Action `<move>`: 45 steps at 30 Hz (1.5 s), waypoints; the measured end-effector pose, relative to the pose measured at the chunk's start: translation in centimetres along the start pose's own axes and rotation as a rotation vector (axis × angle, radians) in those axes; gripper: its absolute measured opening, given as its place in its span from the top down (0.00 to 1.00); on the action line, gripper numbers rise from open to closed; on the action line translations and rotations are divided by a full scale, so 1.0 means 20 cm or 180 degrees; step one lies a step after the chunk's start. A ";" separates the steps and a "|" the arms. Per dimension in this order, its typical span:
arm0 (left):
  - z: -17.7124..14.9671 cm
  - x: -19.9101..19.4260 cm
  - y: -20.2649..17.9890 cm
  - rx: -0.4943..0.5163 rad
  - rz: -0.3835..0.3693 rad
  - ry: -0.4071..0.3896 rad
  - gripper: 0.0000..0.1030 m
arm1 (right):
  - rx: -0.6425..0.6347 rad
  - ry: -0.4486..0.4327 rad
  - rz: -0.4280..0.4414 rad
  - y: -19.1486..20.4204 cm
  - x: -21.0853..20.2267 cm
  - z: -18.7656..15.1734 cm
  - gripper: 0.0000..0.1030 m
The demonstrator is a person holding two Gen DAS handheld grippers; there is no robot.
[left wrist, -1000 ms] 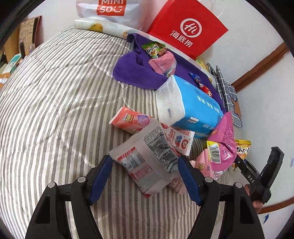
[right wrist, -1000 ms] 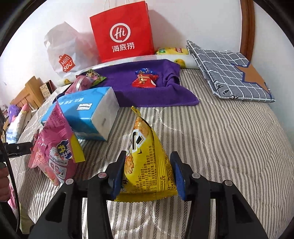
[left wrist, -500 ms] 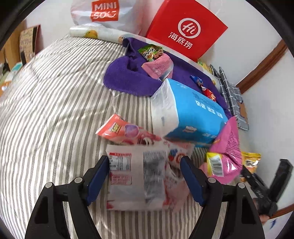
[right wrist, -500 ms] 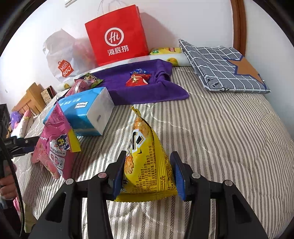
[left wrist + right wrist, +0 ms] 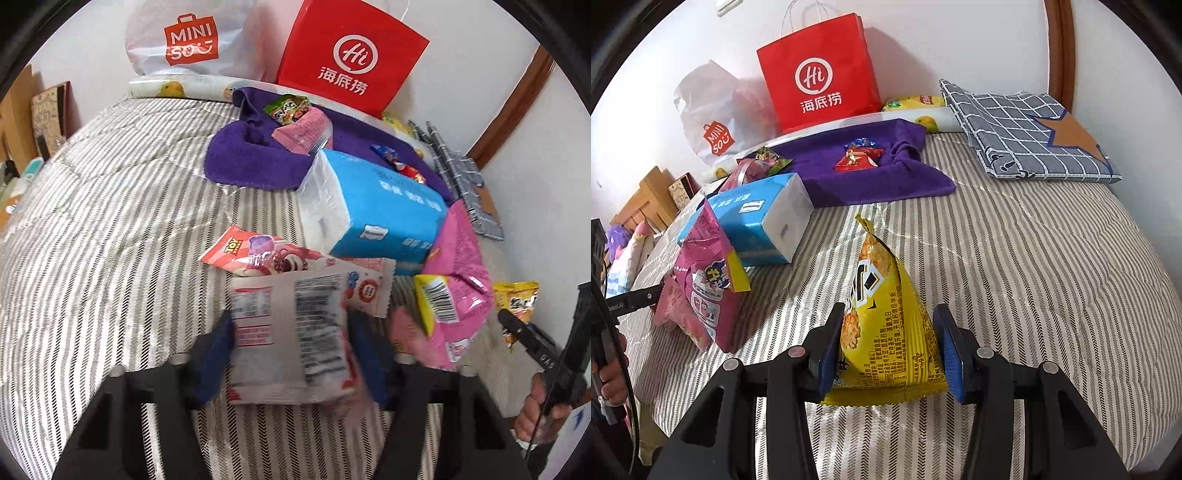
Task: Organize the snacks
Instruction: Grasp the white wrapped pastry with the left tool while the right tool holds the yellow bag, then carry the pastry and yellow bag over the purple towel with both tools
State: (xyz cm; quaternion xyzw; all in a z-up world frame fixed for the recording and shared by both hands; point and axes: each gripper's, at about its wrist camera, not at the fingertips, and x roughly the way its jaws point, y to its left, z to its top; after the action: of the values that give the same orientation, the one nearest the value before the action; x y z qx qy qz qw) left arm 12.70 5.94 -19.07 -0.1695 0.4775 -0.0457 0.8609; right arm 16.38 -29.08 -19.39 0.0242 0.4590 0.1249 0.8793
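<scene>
Your left fingers point(image 5: 218, 347) have just been closing and now pinch the flat silver-grey snack packet point(image 5: 291, 339) with printed label panels, which sits between both blue pads over the striped bed quilt point(image 5: 110, 229). Your right fingers point(image 5: 833, 343) are clamped on 1 yellow pyramid-shaped crisp bag point(image 5: 886, 328), standing upright between them. Just beyond the silver packet lies 1 red "TOY" pouch point(image 5: 258, 254), then 1 blue tissue pack point(image 5: 376, 206) and 1 pink snack bag point(image 5: 458, 280). Behind stand 1 red paper bag point(image 5: 820, 70) marked "Hi 海底捞" and 1 white "MINISO" plastic bag point(image 5: 188, 40).
</scene>
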 end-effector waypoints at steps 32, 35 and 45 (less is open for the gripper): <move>0.05 -0.35 0.12 -0.0087 -0.0425 -0.0288 0.57 | -0.0247 -0.0352 0.0011 0.42 -0.25 0.18 0.54; 0.06 -0.37 0.12 -0.0073 -0.0408 -0.0313 0.57 | -0.0258 -0.0385 0.0045 0.44 -0.25 0.20 0.54; 0.15 -0.43 0.06 0.0023 -0.0408 -0.0405 0.57 | -0.0148 -0.0448 0.0045 0.43 -0.27 0.28 0.54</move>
State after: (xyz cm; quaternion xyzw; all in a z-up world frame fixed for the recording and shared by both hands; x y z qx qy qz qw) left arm 10.48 9.93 -10.99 -0.1992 0.4098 -0.0916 0.8854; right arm 16.26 -21.64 -10.49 0.0158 0.3928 0.1397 0.9088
